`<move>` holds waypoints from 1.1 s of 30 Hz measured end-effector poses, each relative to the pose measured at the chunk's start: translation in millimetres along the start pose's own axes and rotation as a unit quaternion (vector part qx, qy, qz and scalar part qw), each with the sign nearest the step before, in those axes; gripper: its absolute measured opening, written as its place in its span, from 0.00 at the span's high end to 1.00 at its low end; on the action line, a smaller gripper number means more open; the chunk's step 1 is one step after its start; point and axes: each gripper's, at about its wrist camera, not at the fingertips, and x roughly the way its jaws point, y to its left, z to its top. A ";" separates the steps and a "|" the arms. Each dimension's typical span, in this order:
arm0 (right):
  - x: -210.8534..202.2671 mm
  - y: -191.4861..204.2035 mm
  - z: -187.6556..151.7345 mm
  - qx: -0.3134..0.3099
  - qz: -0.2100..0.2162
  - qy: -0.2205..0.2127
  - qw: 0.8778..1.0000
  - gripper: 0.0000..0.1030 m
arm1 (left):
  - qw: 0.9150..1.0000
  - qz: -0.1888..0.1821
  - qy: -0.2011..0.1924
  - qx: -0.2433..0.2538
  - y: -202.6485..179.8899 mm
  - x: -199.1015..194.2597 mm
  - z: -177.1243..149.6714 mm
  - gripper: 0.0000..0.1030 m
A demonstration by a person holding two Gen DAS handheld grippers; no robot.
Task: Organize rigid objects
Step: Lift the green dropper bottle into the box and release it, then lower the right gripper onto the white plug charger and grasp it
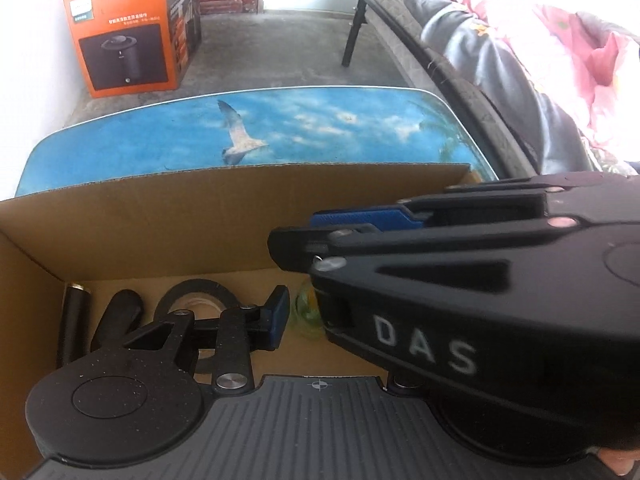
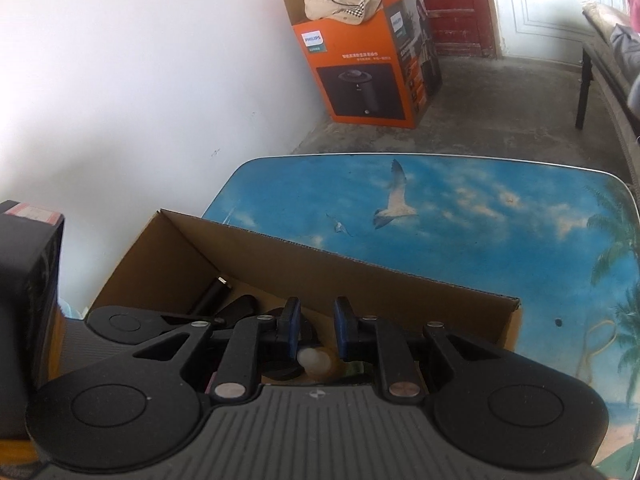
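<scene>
An open cardboard box (image 1: pixel 240 188) (image 2: pixel 360 270) stands on the sky-printed table (image 1: pixel 340 120) (image 2: pixel 500 220). Inside lie a black cylinder (image 1: pixel 74 316), a black handle (image 1: pixel 120 312), a black tape roll (image 1: pixel 200 292) and a clear greenish thing (image 1: pixel 306 314). My left gripper (image 1: pixel 318 308) hangs over the box; only its left finger (image 1: pixel 276 316) shows, above the tape roll, and the other is hidden behind my right gripper (image 1: pixel 282 248). In the right wrist view the right gripper (image 2: pixel 317 326) is shut to a narrow gap over the box with nothing between its tips. A whitish round thing (image 2: pixel 314 362) shows below them.
An orange appliance carton (image 1: pixel 128 40) (image 2: pixel 368 64) with a cloth bag on top stands on the concrete floor by the white wall. A bed with flowered bedding (image 1: pixel 560 60) runs along the table's right side. A red door (image 2: pixel 452 12) is at the back.
</scene>
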 end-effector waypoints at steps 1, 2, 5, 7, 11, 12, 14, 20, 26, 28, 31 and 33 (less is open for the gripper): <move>-1.8 0.0 -0.5 0.003 0.001 -0.001 1.000 0.79 | 1.000 0.002 -0.001 0.002 -0.9 -1.5 -0.6 0.65; -4.4 -0.2 -0.9 0.007 0.002 -0.003 1.000 0.79 | 1.000 0.001 -0.004 0.003 -2.2 -3.7 -1.1 0.64; -22.9 -0.6 -3.2 0.019 0.007 -0.023 1.000 0.79 | 1.000 -0.003 -0.018 0.003 -3.9 -17.3 -5.5 0.47; -43.0 0.2 -6.3 0.028 0.016 -0.045 0.998 0.79 | 0.999 -0.006 -0.034 0.002 -4.5 -31.9 -10.4 0.37; -102.9 6.8 -25.6 0.049 0.043 -0.102 0.993 0.79 | 0.997 -0.021 -0.079 0.005 -5.7 -76.3 -26.5 0.28; -120.0 9.5 -33.0 0.052 0.047 -0.117 0.991 0.79 | 0.995 -0.021 -0.093 0.008 -6.1 -90.2 -32.5 0.28; -153.3 16.4 -49.0 0.055 0.053 -0.147 0.986 0.79 | 0.990 -0.015 -0.141 0.021 -8.8 -123.7 -50.7 0.22; -216.9 42.8 -112.4 0.055 0.072 -0.199 0.976 0.74 | 0.970 -0.036 -0.232 0.068 -9.5 -195.9 -124.5 0.01; -198.4 55.4 -178.2 0.098 0.087 -0.182 0.974 0.53 | 0.968 -0.026 -0.237 0.083 -6.3 -197.2 -199.0 0.01; -175.7 55.9 -193.0 0.128 0.103 -0.157 0.974 0.53 | 0.968 -0.012 -0.235 0.089 -8.3 -187.6 -218.3 0.01; -143.5 58.0 -204.1 0.162 0.121 -0.125 0.971 0.53 | 0.968 0.016 -0.227 0.107 -11.5 -170.8 -241.8 0.01; -126.6 61.6 -204.7 0.168 0.128 -0.113 0.971 0.54 | 0.969 0.023 -0.217 0.119 -12.5 -156.7 -254.4 0.03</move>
